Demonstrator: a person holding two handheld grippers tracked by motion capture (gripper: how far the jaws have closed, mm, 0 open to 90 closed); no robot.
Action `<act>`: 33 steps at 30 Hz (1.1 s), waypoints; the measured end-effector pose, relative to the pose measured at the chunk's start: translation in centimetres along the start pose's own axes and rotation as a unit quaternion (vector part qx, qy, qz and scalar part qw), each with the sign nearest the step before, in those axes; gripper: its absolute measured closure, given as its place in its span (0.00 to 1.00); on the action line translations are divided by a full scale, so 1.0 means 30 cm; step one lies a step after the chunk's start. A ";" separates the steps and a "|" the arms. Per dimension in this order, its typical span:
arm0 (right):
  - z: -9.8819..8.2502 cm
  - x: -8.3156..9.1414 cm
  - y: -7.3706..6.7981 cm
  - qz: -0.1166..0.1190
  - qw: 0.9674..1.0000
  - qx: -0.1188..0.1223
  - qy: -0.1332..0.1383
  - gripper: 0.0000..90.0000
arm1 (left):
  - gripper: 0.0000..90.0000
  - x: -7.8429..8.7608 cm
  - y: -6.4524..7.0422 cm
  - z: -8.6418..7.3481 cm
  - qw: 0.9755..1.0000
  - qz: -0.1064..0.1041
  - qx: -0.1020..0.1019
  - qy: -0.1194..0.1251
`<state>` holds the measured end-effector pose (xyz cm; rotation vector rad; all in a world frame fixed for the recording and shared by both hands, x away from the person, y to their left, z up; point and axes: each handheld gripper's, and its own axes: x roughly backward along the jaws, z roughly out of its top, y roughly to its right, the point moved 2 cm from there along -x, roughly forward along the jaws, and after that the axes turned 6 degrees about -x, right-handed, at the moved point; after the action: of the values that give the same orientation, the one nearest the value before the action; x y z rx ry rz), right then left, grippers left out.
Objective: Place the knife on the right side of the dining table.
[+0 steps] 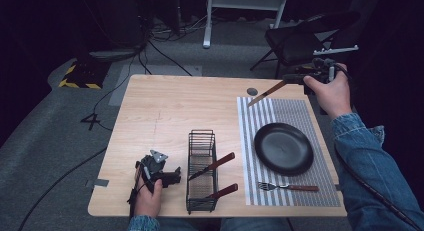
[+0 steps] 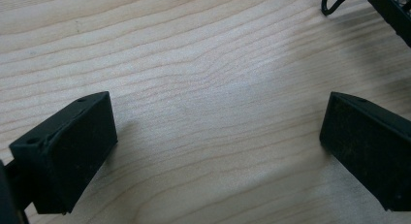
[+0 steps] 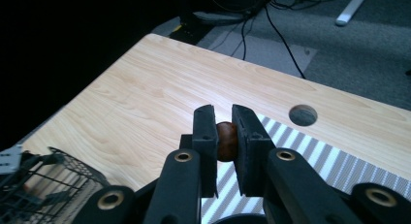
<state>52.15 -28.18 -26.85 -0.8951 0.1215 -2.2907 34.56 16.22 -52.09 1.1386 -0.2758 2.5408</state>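
Knife (image 1: 266,92) is clamped by its wooden handle in your right claw (image 1: 290,81) at the far right, blade slanting toward the near left above the striped placemat's (image 1: 295,113) far edge, beyond the black plate (image 1: 283,148); your left claw (image 2: 218,151) gapes wide, empty.

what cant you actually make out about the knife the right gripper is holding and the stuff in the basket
- Knife blade: in the right gripper view the fingers hide it; just the brown handle end peeks between them.
- Knife edge and tip: too small and dim in the high view.
- Blades of the two brown-handled utensils in the wire basket: hidden behind its mesh.
- Basket in the left gripper view: cut off by the top right edge.
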 end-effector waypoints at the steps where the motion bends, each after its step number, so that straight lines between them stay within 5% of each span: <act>1: -0.004 -0.008 0.010 -0.003 1.000 -0.002 -0.002 0.90 | 0.00 0.000 0.000 0.000 1.000 0.000 0.000 0.000; 18: -0.106 -0.134 0.182 -0.031 0.998 -0.043 -0.038 0.90 | 0.00 0.000 -0.001 0.000 1.000 0.000 -0.002 -0.001; 27: -0.144 -0.162 0.220 -0.035 0.996 -0.068 -0.042 0.90 | 0.00 0.000 -0.001 0.000 1.000 0.000 -0.002 -0.001; 33: -0.156 -0.155 0.246 -0.081 0.991 -0.091 -0.052 0.86 | 0.00 0.000 -0.001 0.000 1.000 0.000 -0.002 -0.002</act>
<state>55.78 -31.71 -35.35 -1.1544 0.2228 -2.4059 34.57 16.25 -52.07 1.1410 -0.2809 2.5368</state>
